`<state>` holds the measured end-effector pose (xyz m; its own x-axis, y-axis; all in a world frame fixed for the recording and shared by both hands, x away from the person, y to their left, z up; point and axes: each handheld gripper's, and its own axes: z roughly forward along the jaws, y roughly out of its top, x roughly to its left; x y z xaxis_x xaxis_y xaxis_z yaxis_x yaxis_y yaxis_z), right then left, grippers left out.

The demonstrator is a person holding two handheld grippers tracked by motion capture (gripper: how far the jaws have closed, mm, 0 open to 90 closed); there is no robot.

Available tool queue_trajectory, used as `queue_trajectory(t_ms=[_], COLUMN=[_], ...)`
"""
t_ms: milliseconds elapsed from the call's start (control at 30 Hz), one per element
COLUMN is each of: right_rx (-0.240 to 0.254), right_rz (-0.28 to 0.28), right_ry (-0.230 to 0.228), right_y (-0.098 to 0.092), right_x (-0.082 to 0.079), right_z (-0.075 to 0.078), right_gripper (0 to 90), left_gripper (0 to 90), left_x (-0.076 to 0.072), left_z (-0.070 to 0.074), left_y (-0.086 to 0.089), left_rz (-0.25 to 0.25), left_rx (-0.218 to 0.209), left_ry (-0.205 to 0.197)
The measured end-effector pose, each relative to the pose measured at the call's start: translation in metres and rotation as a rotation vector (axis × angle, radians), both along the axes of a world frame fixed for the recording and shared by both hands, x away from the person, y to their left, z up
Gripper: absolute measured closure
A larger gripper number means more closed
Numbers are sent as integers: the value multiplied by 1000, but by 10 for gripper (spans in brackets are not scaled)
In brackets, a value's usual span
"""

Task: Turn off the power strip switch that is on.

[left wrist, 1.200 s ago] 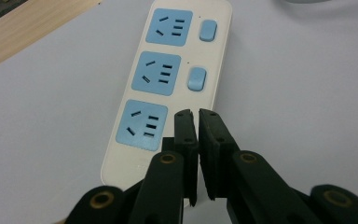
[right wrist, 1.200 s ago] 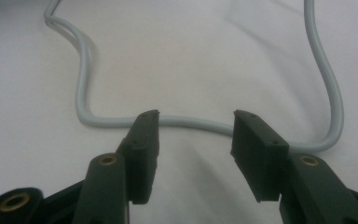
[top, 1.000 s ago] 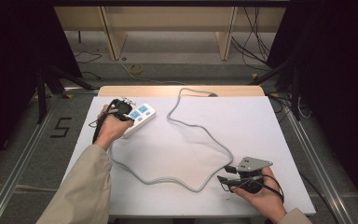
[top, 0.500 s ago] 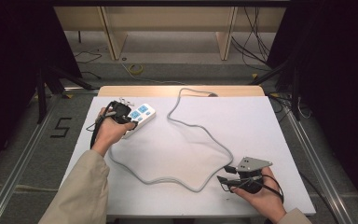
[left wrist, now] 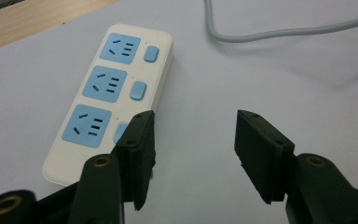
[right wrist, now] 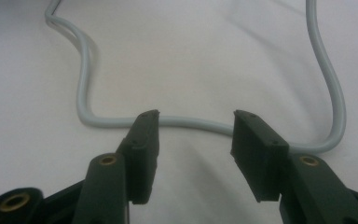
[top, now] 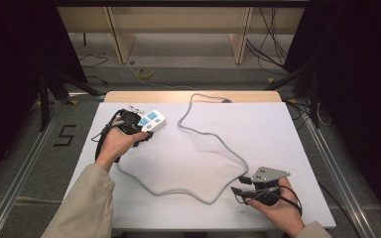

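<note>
A white power strip (top: 152,119) with blue sockets lies flat at the table's back left. Its grey cable (top: 226,147) loops across the middle of the table. My left gripper (top: 141,134) sits at the strip's near end. In the left gripper view the strip (left wrist: 107,93) lies left of the open left gripper (left wrist: 193,135), whose jaws have just been opening with nothing between them. My right gripper (top: 239,183) rests at the front right, open. In the right gripper view the cable (right wrist: 191,123) runs just beyond the right gripper (right wrist: 196,135).
The white table top (top: 278,134) has a wooden strip (top: 149,96) along its far edge. A stretch of cable (left wrist: 279,32) curves behind the power strip. Dark floor with metal rails surrounds the table.
The left hand has shifted a little beside the power strip, which lies where it was. The right hand and the cable have not moved.
</note>
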<state>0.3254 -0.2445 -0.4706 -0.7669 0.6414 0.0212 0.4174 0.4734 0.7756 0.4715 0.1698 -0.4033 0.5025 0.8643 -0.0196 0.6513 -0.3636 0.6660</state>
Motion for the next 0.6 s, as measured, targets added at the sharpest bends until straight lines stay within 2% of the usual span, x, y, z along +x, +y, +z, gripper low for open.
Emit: queue_trajectory(t_ms=[233,600], right_rx=[1,0], right_rz=[0,3], right_ry=[0,-3], right_y=[0,0], right_x=[0,0], right_z=[0,0], right_gripper=[521,520], left_gripper=[431,421], left_x=[-11,-26], left_z=[1,3], left_y=[-4,-12], left_rz=[-27,-74], left_rx=[-13,4], left_ry=[-11,-36])
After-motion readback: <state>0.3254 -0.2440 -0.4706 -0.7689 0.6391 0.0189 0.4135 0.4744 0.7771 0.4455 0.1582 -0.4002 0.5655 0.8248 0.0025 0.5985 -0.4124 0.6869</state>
